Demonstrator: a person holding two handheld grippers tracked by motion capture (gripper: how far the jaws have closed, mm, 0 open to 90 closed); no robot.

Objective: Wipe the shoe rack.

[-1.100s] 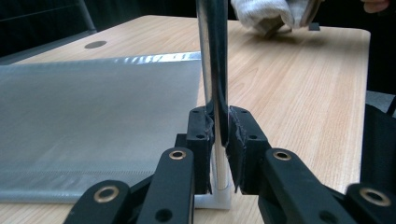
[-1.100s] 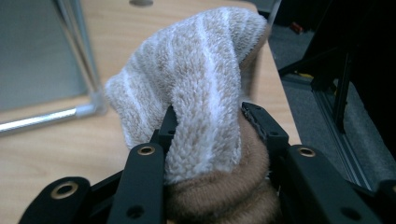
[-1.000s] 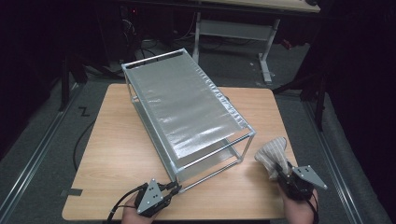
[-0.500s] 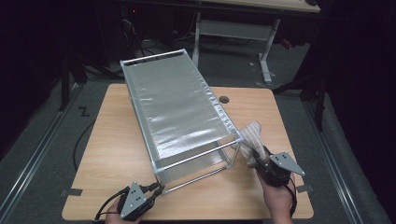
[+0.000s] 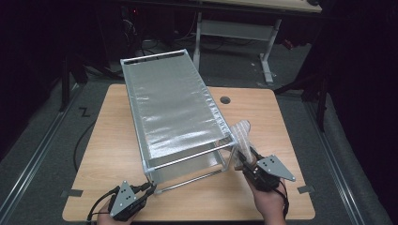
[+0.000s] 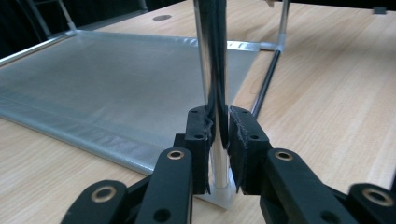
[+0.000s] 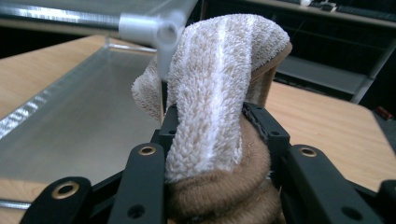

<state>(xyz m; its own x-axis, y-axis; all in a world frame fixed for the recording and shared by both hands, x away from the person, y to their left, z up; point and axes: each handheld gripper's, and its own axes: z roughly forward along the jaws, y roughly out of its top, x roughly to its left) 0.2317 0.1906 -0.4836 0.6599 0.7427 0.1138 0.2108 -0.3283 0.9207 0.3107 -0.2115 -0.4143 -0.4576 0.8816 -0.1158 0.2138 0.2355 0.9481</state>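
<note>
A metal-framed rack (image 5: 173, 108) with silver fabric shelves stands askew on the wooden table (image 5: 108, 140). My left gripper (image 5: 149, 187) is at the rack's near left corner. In the left gripper view, my left gripper (image 6: 218, 135) is shut on the upright chrome post (image 6: 211, 56) just above its foot. My right gripper (image 5: 244, 157) is shut on a rolled beige and white towel (image 5: 241, 131), held up against the rack's near right corner. In the right gripper view the towel (image 7: 219, 79) stands up between the jaws of my right gripper (image 7: 210, 121), beside the rack's corner joint (image 7: 154, 25).
A round cable hole (image 5: 225, 100) lies in the table behind the rack. Grey tape marks (image 5: 71, 192) sit at the table's front corners. A second desk (image 5: 234, 28) stands beyond the table in the dark. Bare wood lies right of the rack.
The left gripper has moved left, pulling the rack's near end with it. The right gripper has carried the towel left and a little up, to the rack's near right corner.
</note>
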